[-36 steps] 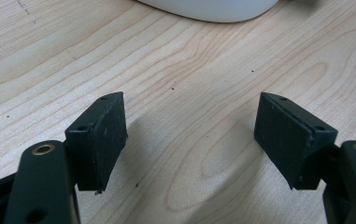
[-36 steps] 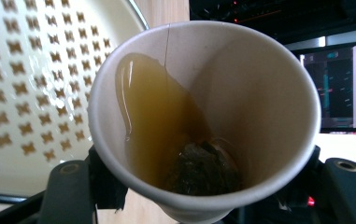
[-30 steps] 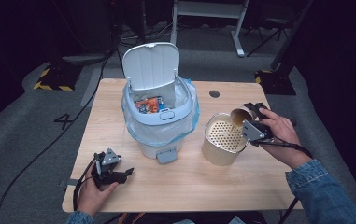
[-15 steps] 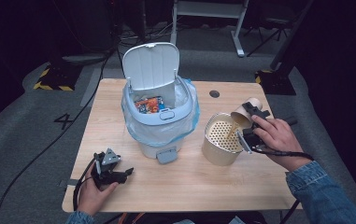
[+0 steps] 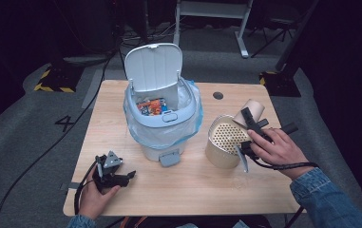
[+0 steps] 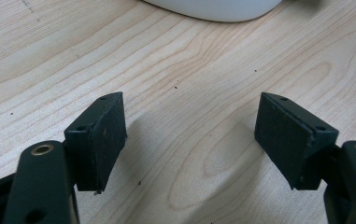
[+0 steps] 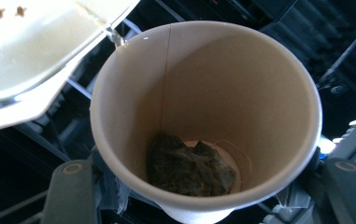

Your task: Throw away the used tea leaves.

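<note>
My right gripper (image 5: 253, 121) is shut on a tan paper cup (image 5: 251, 110), held tipped above the far rim of a beige perforated container (image 5: 223, 142). In the right gripper view the cup (image 7: 203, 93) faces me mouth-first between the jaws, with a dark wet tea bag (image 7: 189, 165) stuck to its bottom. The container's pale edge (image 7: 26, 51) shows at the upper left. My left gripper (image 5: 128, 175) rests near the table's front left. Its jaws stand open over bare wood (image 6: 189, 135).
A pale blue bin (image 5: 162, 123) with a plastic liner stands mid-table, its lid (image 5: 153, 66) raised and colourful wrappers inside. Its base (image 6: 213, 7) lies just beyond the left jaws. Dark floor, cables and stands surround the wooden table (image 5: 197, 190).
My right hand has come down and a little left with the cup, closer over the perforated container. The left gripper has stayed put.
</note>
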`<state>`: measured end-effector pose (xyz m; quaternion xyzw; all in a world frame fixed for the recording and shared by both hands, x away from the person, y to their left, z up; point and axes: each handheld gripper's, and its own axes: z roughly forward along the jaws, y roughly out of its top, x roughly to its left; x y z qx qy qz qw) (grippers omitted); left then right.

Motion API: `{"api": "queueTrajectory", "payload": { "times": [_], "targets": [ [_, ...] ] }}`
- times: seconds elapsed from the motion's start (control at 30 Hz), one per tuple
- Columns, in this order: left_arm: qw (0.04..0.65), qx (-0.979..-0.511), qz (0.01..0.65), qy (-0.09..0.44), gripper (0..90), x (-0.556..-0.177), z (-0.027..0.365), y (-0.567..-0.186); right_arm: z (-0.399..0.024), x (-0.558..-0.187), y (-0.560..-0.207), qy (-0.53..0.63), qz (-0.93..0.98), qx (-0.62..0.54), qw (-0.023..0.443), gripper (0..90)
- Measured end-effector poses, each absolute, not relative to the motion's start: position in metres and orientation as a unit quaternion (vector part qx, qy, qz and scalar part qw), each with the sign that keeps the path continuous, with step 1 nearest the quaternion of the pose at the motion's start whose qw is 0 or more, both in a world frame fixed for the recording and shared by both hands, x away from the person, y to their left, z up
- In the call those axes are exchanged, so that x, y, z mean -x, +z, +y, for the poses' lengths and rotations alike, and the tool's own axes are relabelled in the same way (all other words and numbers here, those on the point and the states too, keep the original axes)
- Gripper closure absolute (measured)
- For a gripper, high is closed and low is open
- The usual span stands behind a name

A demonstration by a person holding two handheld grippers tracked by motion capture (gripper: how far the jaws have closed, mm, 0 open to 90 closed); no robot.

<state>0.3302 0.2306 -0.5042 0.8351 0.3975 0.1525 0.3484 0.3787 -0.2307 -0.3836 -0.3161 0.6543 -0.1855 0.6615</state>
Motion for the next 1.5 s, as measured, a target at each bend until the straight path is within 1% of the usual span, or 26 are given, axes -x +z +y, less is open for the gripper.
{"api": "queueTrajectory", "payload": {
  "times": [0.37, 0.6, 0.83, 1.23, 1.3, 1.37, 1.4, 1.47, 1.5],
  "targets": [
    [0.347, -0.836, 0.395, 0.155, 25.4, -0.330, 0.231, -0.504, -0.227, -0.370, -0.386, -0.239, 0.599, 0.340, 0.685, 35.3],
    [0.348, -0.836, 0.396, 0.153, 25.4, -0.330, 0.231, -0.504, -0.223, -0.369, -0.387, -0.273, 0.573, 0.377, 0.674, 35.3],
    [0.348, -0.836, 0.396, 0.153, 25.4, -0.330, 0.231, -0.504, -0.222, -0.369, -0.387, -0.282, 0.571, 0.385, 0.668, 35.3],
    [0.348, -0.835, 0.397, 0.153, 25.4, -0.330, 0.231, -0.504, -0.221, -0.369, -0.384, -0.288, 0.565, 0.384, 0.671, 35.7],
    [0.348, -0.836, 0.396, 0.153, 25.4, -0.330, 0.231, -0.504, -0.222, -0.371, -0.379, -0.292, 0.566, 0.366, 0.678, 35.8],
    [0.348, -0.836, 0.396, 0.154, 25.4, -0.330, 0.231, -0.504, -0.222, -0.370, -0.382, -0.303, 0.563, 0.385, 0.665, 36.0],
    [0.348, -0.835, 0.397, 0.153, 25.4, -0.330, 0.231, -0.504, -0.223, -0.371, -0.380, -0.303, 0.563, 0.385, 0.666, 36.0],
    [0.348, -0.836, 0.396, 0.153, 25.4, -0.330, 0.231, -0.504, -0.224, -0.369, -0.374, -0.303, 0.555, 0.360, 0.686, 36.1],
    [0.348, -0.836, 0.396, 0.153, 25.4, -0.330, 0.231, -0.504, -0.223, -0.368, -0.374, -0.303, 0.553, 0.372, 0.681, 36.2]
  ]
}}
